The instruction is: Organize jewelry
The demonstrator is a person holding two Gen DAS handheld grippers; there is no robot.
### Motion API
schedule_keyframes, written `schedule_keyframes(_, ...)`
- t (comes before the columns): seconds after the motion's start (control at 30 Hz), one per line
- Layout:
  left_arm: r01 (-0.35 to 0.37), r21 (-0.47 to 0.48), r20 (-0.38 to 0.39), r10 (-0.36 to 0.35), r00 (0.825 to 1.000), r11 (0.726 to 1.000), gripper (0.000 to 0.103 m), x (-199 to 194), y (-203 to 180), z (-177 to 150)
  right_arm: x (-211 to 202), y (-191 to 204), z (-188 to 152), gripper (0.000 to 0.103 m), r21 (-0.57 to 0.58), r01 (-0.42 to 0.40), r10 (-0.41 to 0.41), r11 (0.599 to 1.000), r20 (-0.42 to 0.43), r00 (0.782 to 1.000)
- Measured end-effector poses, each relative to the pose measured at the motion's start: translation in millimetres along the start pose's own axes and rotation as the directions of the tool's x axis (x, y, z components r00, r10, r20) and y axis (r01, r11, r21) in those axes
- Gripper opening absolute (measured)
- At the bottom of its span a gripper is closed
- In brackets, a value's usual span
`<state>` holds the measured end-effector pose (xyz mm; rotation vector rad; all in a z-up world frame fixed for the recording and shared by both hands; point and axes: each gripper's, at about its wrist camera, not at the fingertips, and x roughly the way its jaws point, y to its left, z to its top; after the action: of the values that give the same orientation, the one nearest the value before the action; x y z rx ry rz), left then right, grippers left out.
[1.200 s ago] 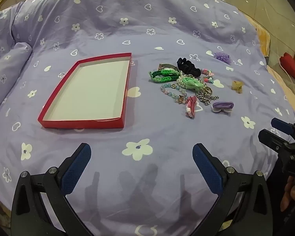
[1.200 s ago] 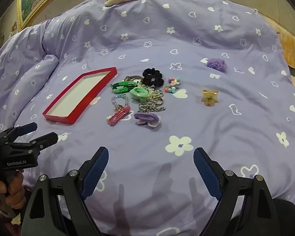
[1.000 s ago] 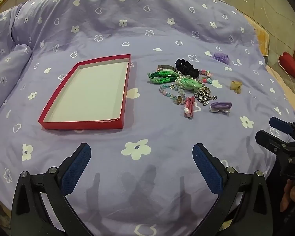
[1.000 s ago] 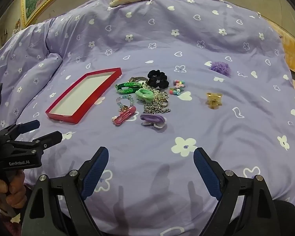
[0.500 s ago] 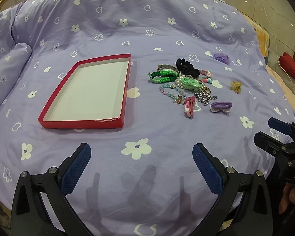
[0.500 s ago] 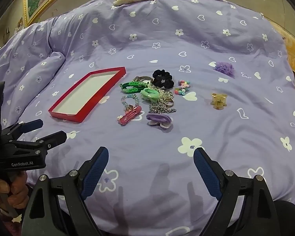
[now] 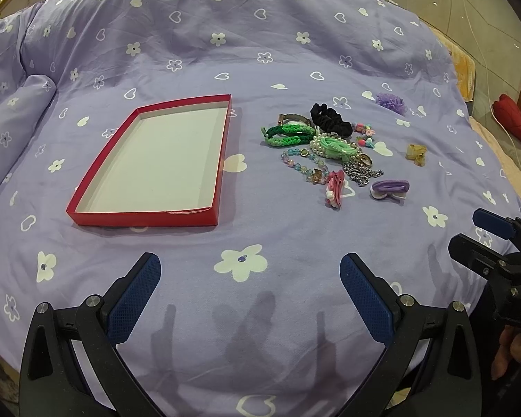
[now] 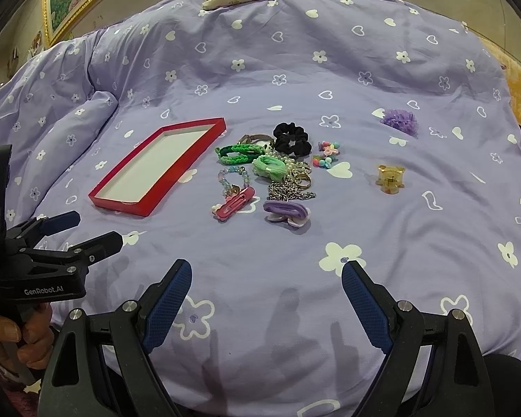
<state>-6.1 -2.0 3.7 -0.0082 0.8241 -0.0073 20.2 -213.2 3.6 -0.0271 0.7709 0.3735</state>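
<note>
Blue-padded hand-held gripper pair, right [image 8: 265, 283], left [image 7: 250, 274], wide open, empty

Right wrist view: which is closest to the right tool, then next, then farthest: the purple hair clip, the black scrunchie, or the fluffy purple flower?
From the right tool, which is open and empty:
1. Purple hair clip, straight ahead, at the near edge of the pile.
2. Black scrunchie, behind the pile, farther back.
3. Fluffy purple flower, alone, far back on the right.
</note>
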Motion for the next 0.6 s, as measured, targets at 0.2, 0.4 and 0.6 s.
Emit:
schedule_keyframes(0.2, 0.001, 0.0, 0.0, -0.001, 1.0, 1.0, 0.103, 0.0, 0.2, 0.2, -2.3, 0.5, 1.6, 0.09, -0.001, -0.005, 0.005, 1.0, 0.007, 1.0)
schedule_keyframes(0.4, 0.001, -0.001, 0.0, -0.001, 1.0, 1.0, 0.103, -0.4, 0.4, 0.2, -3.5, 0.4, 2.1, 0.09, 0.0, -0.008, 0.008, 1.0, 0.01, 1.0)
schedule_keyframes(0.6, 0.001, -0.001, 0.0, -0.001, 1.0, 1.0, 0.103, -0.3, 0.4, -0.1, -3.6, 0.1, 2.1, 0.09, 0.002, -0.012, 0.012, 1.0, 0.011, 1.0)
